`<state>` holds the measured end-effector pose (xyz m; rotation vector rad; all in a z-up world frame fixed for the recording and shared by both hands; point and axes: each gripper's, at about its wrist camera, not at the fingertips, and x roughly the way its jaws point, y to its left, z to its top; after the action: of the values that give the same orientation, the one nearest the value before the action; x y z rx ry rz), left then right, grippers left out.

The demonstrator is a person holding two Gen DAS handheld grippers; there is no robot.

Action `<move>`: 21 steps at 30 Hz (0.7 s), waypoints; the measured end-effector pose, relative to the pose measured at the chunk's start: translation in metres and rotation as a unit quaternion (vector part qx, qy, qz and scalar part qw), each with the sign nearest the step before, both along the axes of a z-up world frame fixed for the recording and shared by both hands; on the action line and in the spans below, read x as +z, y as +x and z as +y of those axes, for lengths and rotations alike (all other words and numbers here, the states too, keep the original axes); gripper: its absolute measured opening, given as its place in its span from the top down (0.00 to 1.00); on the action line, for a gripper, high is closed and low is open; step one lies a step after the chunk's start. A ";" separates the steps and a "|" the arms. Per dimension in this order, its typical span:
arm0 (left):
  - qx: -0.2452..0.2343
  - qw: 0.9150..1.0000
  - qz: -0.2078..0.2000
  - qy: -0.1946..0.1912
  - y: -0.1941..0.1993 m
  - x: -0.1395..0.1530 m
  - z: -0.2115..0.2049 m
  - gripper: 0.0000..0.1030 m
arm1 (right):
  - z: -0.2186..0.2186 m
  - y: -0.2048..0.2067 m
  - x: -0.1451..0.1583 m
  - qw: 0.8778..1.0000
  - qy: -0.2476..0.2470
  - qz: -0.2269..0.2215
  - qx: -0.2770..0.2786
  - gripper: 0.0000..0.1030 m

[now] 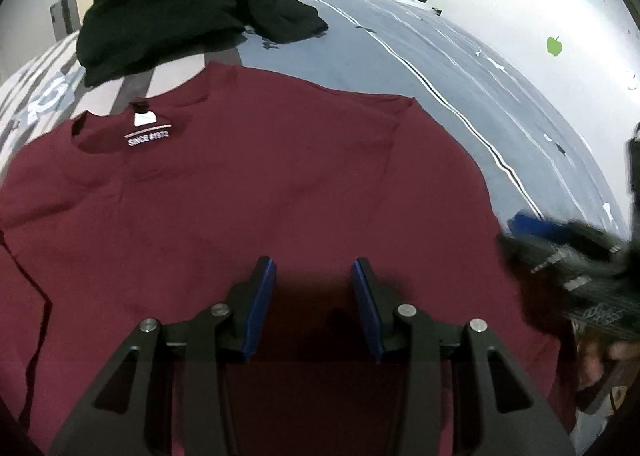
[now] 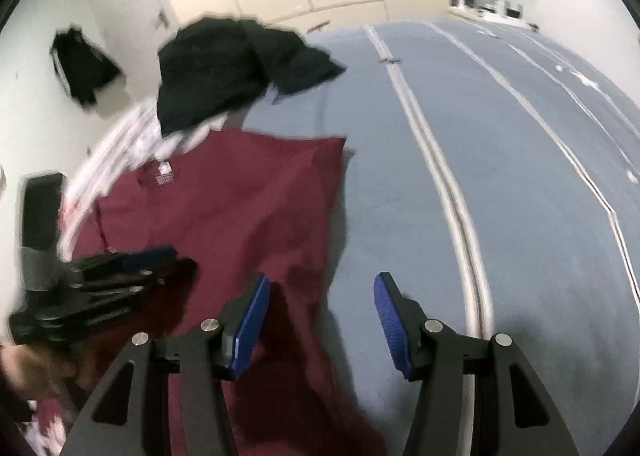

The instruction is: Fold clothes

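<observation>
I see the maroon T-shirt (image 1: 248, 196) spread flat on the bed (image 1: 460, 68), collar toward the black garment heap (image 1: 180, 4) near the bed's far edge. My left gripper (image 1: 314, 268) hangs over its lower half, jaws partly apart, gripping nothing. My right gripper (image 2: 320, 284) straddles the shirt's right edge, jaws wider, also empty.

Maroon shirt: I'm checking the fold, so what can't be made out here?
- Maroon shirt hem: left wrist view, hidden behind the left gripper fingers, cut by the bottom edge.
- Its left sleeve: cut by the left edge.
- Neck label: right wrist view, motion-blurred, unreadable.
</observation>
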<state>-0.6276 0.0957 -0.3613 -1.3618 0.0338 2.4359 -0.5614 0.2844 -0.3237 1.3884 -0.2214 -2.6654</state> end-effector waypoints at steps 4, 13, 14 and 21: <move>0.004 1.000 0.003 -0.004 -0.001 0.002 -0.002 0.63 | 0.005 0.003 -0.017 1.000 0.016 0.001 -0.001 0.53; 0.037 0.998 0.021 0.044 -0.010 0.029 -0.006 0.63 | 0.068 -0.002 -0.001 0.995 0.000 -0.002 -0.096 0.51; 0.030 0.998 0.026 0.054 -0.010 0.033 -0.001 0.63 | 0.067 -0.003 0.004 0.996 -0.007 0.000 -0.087 0.51; -0.009 1.000 0.001 -0.013 -0.024 0.003 0.034 0.60 | 0.025 -0.028 0.019 0.999 -0.030 0.016 -0.020 0.51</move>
<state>-0.6512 0.1292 -0.3582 -1.3643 0.0793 2.4308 -0.5899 0.3093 -0.3051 1.3374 -0.3268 -2.6878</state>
